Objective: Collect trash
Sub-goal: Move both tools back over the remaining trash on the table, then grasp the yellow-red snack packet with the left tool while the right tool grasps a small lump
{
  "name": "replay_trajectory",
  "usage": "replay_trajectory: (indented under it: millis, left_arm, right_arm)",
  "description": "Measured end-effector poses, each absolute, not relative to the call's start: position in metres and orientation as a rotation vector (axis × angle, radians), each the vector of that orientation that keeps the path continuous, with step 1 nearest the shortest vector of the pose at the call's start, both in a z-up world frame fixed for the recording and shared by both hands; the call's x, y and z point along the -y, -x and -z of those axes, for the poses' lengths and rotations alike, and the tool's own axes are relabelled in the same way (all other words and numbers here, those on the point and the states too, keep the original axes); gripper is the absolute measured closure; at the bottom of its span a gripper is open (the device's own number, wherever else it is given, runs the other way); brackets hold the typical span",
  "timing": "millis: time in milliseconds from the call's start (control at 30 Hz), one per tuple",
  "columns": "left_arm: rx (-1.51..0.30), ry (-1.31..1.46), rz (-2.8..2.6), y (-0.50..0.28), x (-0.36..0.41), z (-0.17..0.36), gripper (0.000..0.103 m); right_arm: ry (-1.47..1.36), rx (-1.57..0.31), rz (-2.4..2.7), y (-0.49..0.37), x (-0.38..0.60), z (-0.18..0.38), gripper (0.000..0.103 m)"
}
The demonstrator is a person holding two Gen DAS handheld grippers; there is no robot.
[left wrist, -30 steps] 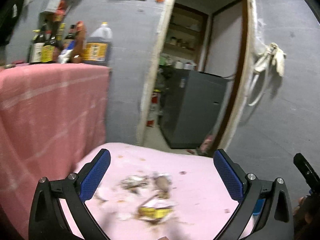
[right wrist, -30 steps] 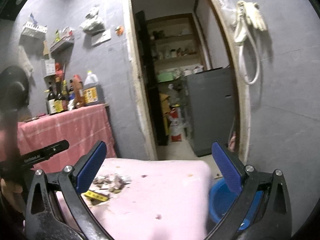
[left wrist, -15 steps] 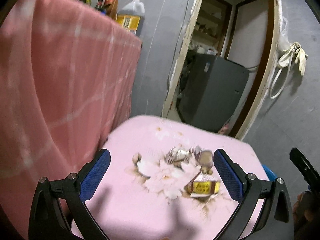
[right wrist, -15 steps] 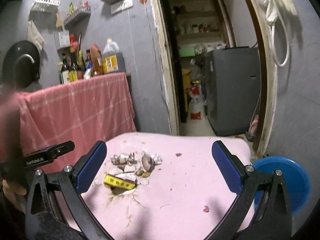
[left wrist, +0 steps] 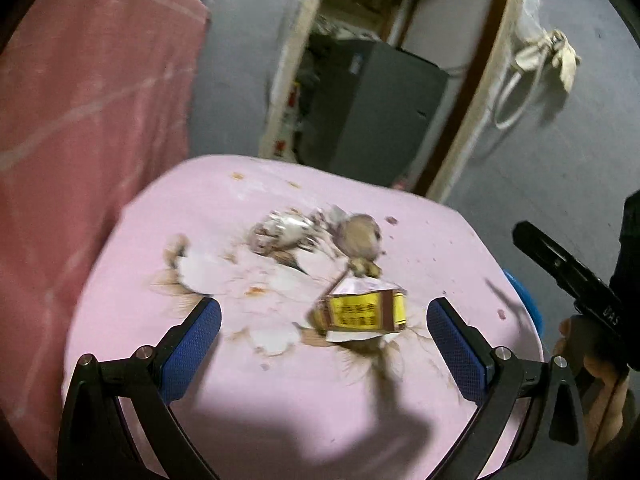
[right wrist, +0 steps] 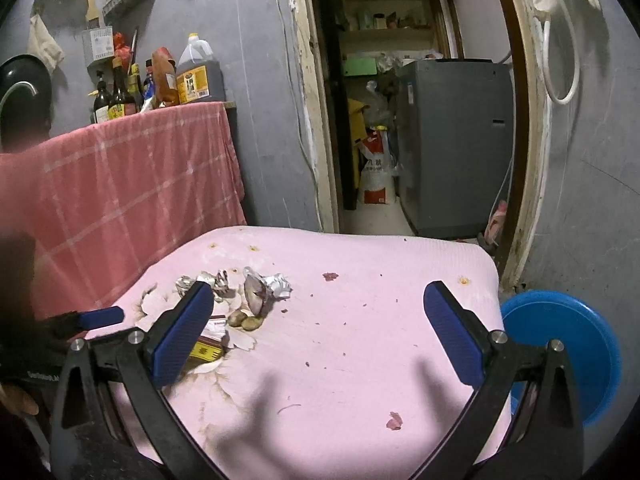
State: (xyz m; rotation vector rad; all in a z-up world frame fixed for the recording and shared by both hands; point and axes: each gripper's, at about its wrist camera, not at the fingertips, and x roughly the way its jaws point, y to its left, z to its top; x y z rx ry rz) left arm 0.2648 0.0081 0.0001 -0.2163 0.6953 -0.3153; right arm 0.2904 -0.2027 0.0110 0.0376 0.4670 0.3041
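Dim room, motion-blurred left view, fisheye-warped edges

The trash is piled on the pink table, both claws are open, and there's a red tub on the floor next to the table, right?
Almost. The tub is blue, not red; the right wrist view shows it on the floor beside the pink table. The rest holds: the trash lies on the table, and the left claw and right claw are both open.

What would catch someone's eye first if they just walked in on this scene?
Probably the heap of trash on the pink tablecloth: crumpled foil beside a yellow-labelled wrapper. Both claws hang open over it, the left claw straddling the wrapper. Next, the bright blue basin past the table's right edge.
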Motion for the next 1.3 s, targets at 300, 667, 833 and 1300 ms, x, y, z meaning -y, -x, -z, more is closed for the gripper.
replay_trajectory:
  millis: [300,667,833,1300]
  left_arm:
    - [-0.768,0.158,0.325,-0.29,0.015,0.009,0.005]
    - [-0.826,0.145,0.415,-0.295,0.021,0.015,0.05]
    - [-0.832,0.126,0.413,-0.291,0.021,0.012,0.051]
    - [-0.801,0.252,0.24,-0.284,-0.029,0.006,0.051]
  right_arm:
    - [-0.059,-0.505,-0.294,-0.305,0.21,0.0,0.0]
    - [-0.048,-0.608,-0.325,-0.323,0.2,0.013,0.0]
    - [-0.034,-0.642,-0.34,-0.326,0.193,0.018,0.0]
    - [0.029,-0.806,-0.475,-0.348,0.158,0.039,0.032]
